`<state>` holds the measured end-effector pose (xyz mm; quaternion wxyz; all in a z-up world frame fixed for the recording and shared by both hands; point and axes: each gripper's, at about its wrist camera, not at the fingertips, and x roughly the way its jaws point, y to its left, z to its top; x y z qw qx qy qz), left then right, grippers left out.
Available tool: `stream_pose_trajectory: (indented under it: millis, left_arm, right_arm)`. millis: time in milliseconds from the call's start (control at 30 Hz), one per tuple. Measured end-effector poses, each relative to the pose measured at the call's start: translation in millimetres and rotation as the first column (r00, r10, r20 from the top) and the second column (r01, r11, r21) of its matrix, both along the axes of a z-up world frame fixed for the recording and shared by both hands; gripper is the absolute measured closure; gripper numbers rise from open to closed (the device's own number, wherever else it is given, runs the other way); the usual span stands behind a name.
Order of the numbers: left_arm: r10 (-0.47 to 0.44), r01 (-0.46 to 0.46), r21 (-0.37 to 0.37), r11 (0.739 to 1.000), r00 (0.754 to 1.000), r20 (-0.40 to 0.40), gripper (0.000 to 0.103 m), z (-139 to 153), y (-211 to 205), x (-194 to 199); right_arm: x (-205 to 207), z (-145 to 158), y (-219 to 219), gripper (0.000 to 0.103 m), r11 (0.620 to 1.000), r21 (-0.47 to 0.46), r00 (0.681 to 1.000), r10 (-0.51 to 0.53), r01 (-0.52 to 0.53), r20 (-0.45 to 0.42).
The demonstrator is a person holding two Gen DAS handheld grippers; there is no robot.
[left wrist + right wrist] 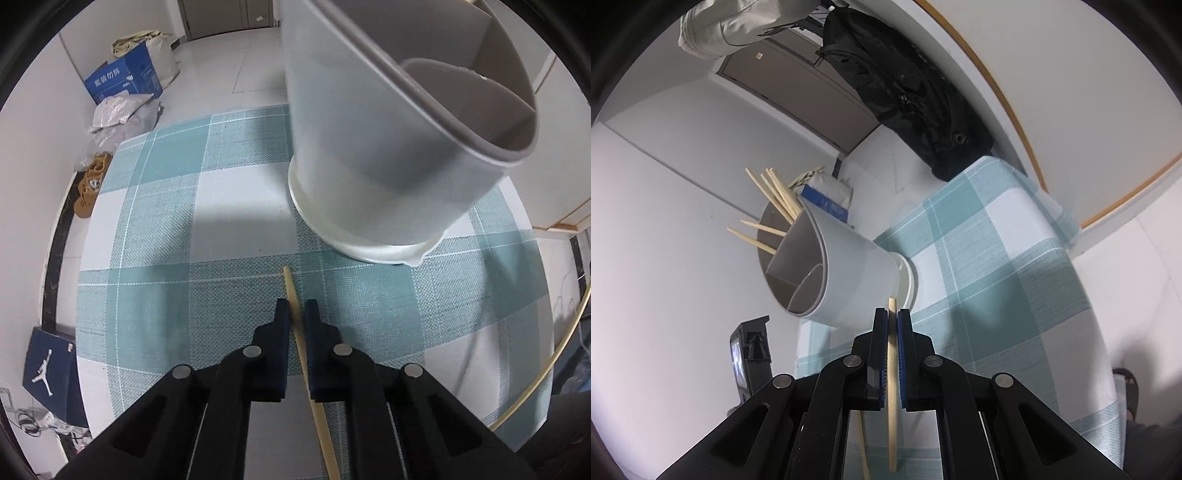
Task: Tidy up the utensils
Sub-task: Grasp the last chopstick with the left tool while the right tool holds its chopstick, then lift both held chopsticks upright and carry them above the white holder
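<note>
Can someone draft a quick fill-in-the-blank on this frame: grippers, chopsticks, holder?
1. The left gripper is shut on a single wooden ____.
2. The cloth under the white holder has a white and ____ check pattern.
3. The right gripper is ____ on a chopstick.
4. In the right wrist view, the chopsticks already in the holder stand in the compartment ____ from the camera.

Missing words: chopstick; teal; shut; farthest

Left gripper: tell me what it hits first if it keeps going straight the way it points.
Probably the checked tablecloth: the left gripper, shut on a chopstick, points steeply down at it. The white utensil holder stands ahead to the right, apparently off that line.
</note>
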<state>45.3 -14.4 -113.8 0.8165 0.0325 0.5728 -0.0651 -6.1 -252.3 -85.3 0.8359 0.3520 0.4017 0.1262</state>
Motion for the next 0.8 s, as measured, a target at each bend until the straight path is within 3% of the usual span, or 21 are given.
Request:
stream_pose_trajectory:
  millis: [333, 467, 633, 800]
  left_arm:
    - [0.052, -0.050, -0.103, 0.993, 0.998, 0.024, 0.101, 11, 13, -1]
    - [0.071, -0.055, -0.163, 0.985, 0.994, 0.088, 0.101, 28, 16, -10]
    - [0.092, -0.039, -0.231, 0.972, 0.971, 0.220, 0.101, 60, 21, -28]
    - [0.101, -0.019, -0.253, 0.967, 0.944, 0.315, 0.101, 81, 21, -46]
  right_arm:
    - [-6, 9, 1, 0.099, 0.999, -0.033, 0.999, -0.012, 0.013, 0.034]
    - [-9, 16, 5, 0.099, 0.998, -0.058, 0.998, -0.005, 0.008, 0.061]
    - [-17, 27, 13, 0.099, 0.995, -0.104, 0.994, 0.013, -0.001, 0.113]
    - [-25, 38, 22, 0.099, 0.990, -0.141, 0.986, 0.039, -0.015, 0.164]
